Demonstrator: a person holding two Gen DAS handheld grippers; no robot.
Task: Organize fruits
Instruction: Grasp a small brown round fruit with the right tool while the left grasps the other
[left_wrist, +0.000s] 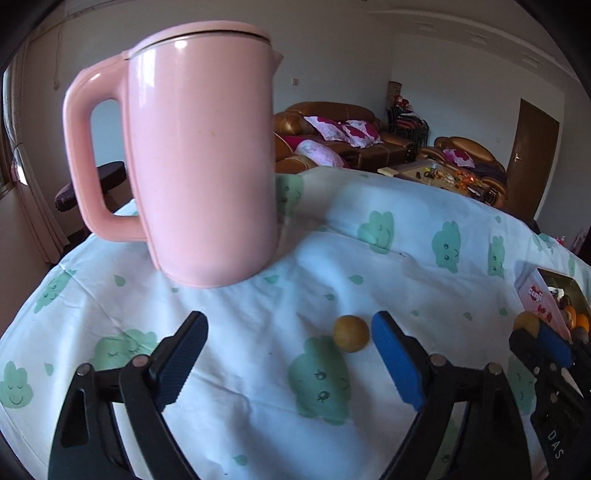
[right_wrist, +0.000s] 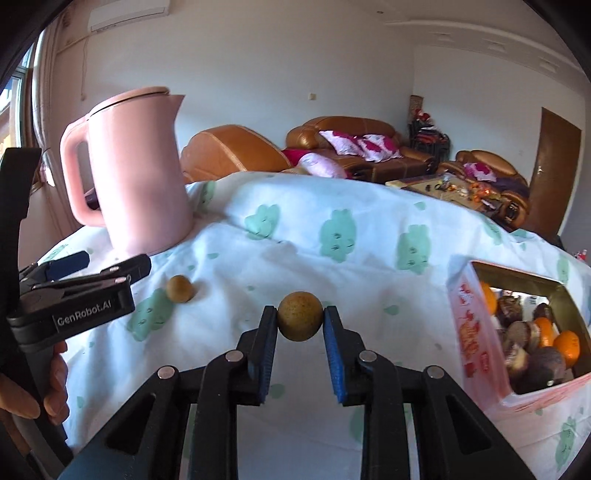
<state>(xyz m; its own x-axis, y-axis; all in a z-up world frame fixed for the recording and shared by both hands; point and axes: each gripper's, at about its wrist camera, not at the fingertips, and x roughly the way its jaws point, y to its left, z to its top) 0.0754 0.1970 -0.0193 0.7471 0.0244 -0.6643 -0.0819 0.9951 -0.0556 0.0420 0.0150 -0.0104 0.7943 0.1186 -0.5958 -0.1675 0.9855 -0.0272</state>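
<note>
"GenRobot.AI" was read on the side of the left hand-held gripper (right_wrist: 79, 271), and "DAS" on the right hand-held gripper (left_wrist: 532, 332) where it showed in the left wrist view. The right hand-held gripper (right_wrist: 300, 321) was clamped on a round tan fruit (right_wrist: 300, 316), held above the cloud-printed cloth (right_wrist: 332, 266) covering the desk. To its right stood a pink box (right_wrist: 476, 332) with red lettering too blurred to read, filled with oranges and dark fruit. The left hand-held gripper (left_wrist: 290, 339) was spread wide, a second tan fruit (left_wrist: 351, 333) lying just inside its right finger. Ahead of it a pink kettle (left_wrist: 199, 162) blocked the way; open cloth lay between both tools.
</note>
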